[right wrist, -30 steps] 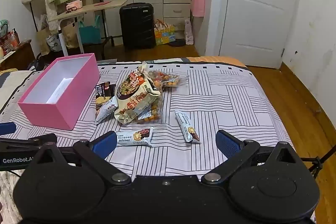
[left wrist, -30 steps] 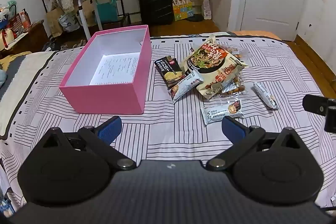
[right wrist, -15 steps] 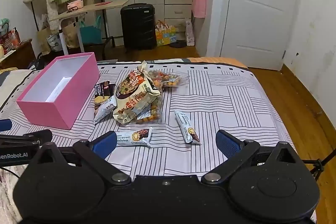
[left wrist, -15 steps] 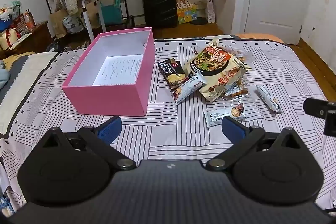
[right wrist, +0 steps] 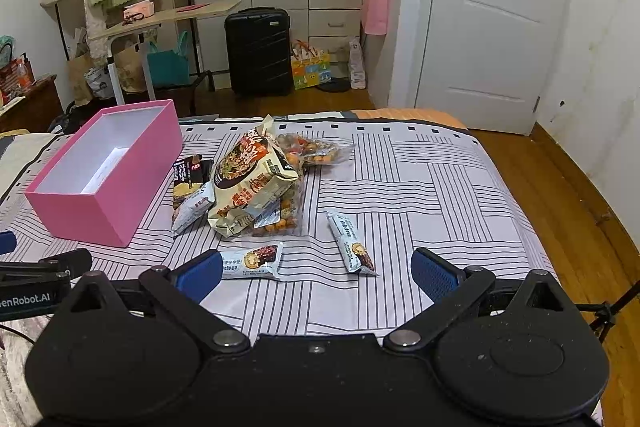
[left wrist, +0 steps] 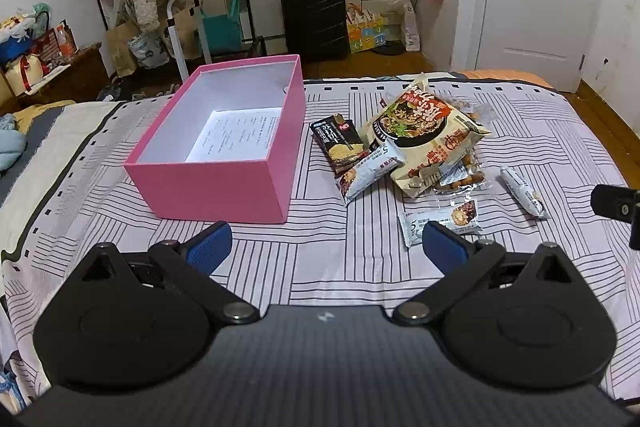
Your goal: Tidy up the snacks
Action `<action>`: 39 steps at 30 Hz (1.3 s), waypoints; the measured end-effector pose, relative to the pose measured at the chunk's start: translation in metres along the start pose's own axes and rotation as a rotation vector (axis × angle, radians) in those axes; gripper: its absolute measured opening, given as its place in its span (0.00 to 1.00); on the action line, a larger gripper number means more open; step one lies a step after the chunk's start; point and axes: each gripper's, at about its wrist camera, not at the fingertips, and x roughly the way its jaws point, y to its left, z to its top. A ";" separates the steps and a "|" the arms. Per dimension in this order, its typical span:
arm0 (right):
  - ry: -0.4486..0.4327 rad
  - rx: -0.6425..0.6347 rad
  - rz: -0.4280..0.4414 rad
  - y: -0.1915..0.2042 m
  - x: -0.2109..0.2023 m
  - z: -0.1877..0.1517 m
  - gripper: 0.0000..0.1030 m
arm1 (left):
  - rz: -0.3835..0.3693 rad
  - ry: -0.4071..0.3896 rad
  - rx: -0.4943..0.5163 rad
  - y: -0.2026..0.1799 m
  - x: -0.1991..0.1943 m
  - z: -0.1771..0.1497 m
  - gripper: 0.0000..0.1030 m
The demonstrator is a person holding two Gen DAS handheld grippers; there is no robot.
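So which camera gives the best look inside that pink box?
The left wrist view: the open pink cardboard box sits near, showing its white floor and a printed sheet. The right wrist view sees it side-on, floor mostly hidden.

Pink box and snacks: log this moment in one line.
box holds only paper | snacks on bed | left open | right open

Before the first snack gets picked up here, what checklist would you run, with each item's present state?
1. Left gripper open and empty: ok.
2. Right gripper open and empty: ok.
3. Pink box open, room inside: ok; only a paper sheet on its floor.
4. Nearest bar lying flat, apart from the pile: ok.
5. Second bar lying free: ok.
6. Noodle bag free to lift: not ok; it overlaps other packets.
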 end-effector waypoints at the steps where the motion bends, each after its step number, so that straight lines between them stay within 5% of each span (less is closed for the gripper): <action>1: 0.000 0.000 0.001 0.000 0.000 0.000 0.99 | 0.000 0.000 -0.003 0.000 0.000 -0.001 1.00; 39: -0.014 -0.016 -0.020 0.001 0.004 -0.003 0.99 | 0.020 -0.028 -0.026 0.006 0.000 -0.007 1.00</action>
